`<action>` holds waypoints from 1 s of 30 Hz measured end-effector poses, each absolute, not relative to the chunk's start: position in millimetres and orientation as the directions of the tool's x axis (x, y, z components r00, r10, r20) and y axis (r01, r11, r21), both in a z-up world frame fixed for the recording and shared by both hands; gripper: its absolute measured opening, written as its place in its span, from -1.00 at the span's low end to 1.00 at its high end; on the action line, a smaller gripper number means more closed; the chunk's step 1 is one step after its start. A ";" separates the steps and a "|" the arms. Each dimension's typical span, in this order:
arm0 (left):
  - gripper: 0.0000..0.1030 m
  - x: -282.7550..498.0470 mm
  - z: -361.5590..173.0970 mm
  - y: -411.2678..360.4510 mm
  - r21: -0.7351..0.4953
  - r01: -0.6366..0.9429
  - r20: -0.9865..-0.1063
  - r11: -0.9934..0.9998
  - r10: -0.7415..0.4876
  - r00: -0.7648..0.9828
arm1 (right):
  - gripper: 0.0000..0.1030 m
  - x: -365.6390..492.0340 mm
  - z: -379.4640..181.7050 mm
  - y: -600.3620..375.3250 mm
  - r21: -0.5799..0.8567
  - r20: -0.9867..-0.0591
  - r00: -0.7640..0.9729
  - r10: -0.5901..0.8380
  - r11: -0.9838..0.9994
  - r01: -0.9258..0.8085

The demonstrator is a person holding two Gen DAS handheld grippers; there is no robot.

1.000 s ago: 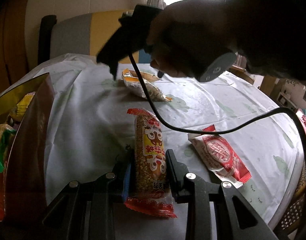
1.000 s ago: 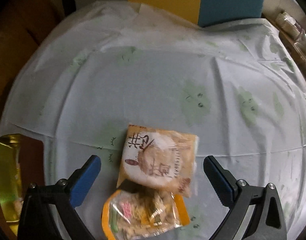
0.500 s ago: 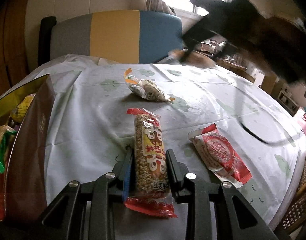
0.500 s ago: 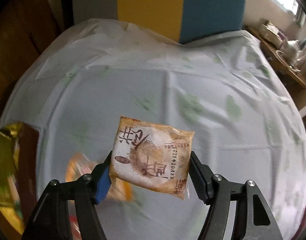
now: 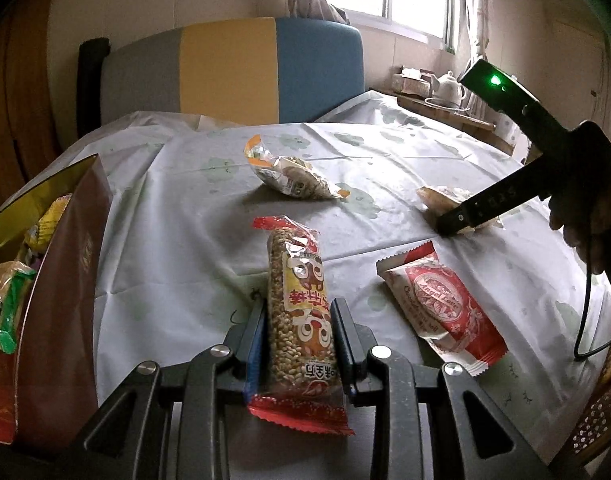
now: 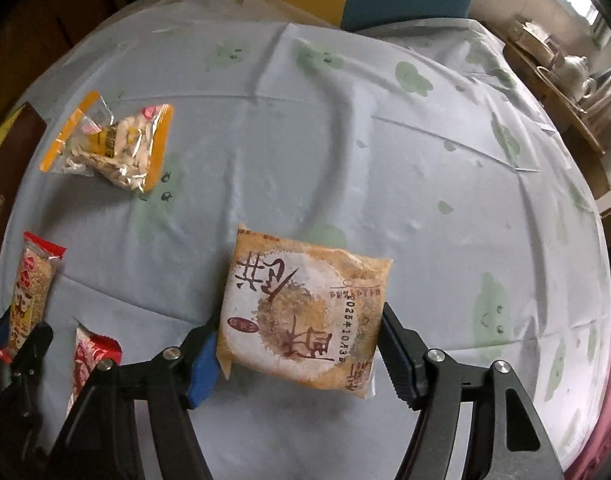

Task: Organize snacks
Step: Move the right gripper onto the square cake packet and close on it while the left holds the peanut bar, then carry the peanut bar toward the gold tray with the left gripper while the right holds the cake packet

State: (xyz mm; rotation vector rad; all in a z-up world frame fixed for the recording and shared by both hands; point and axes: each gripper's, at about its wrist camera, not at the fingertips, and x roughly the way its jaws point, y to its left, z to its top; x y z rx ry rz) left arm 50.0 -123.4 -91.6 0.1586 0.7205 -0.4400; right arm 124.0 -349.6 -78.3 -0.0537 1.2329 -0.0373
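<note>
Meanwhile, a long puffed-grain bar (image 5: 299,312) in a red-ended wrapper is clamped between the jaws of the left gripper (image 5: 299,340), lying lengthwise on the tablecloth (image 5: 177,240). A square tan cake packet (image 6: 301,316) is seen between the pads of the right gripper (image 6: 301,344), whose jaws are opening slightly; the pads appear to touch its edges. A brown gift bag (image 5: 61,272) with a gold lining is stood open at the left edge of the table, and several wrapped snacks, yellow and green, are packed inside it. A clear orange-edged bag of crackers (image 5: 293,178) and a red-and-white pastry packet (image 5: 437,304) are left loose on the cloth, well apart from the bag.
</note>
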 end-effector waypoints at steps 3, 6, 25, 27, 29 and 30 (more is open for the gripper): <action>-0.39 49.4 -91.5 -126.3 0.009 0.438 -0.670 0.899 -0.320 0.670 | 0.41 120.7 -77.1 -354.0 -0.049 -0.944 0.327 -0.045 0.999 -0.004; -0.39 49.3 -91.2 -127.6 0.020 0.436 -0.675 0.900 -0.310 0.670 | 0.43 123.8 -79.4 -355.4 -0.046 -0.948 0.315 -0.046 0.999 0.008; -0.39 50.9 -88.4 -133.6 0.044 0.401 -0.717 0.915 -0.250 0.650 | 0.41 120.3 -72.0 -330.2 -0.156 -0.930 0.346 -0.126 0.986 -0.060; -0.39 51.2 -87.4 -133.8 0.042 0.394 -0.729 0.918 -0.242 0.641 | 0.43 119.9 -71.7 -332.5 -0.136 -0.934 0.338 -0.113 0.990 -0.046; -0.39 51.3 -86.5 -133.3 0.036 0.389 -0.738 0.921 -0.238 0.632 | 0.43 119.9 -71.2 -334.8 -0.122 -0.938 0.330 -0.104 0.992 -0.034; -0.39 51.3 -86.2 -132.7 0.032 0.387 -0.742 0.922 -0.238 0.627 | 0.43 119.9 -70.5 -334.9 -0.121 -0.939 0.329 -0.104 0.992 -0.033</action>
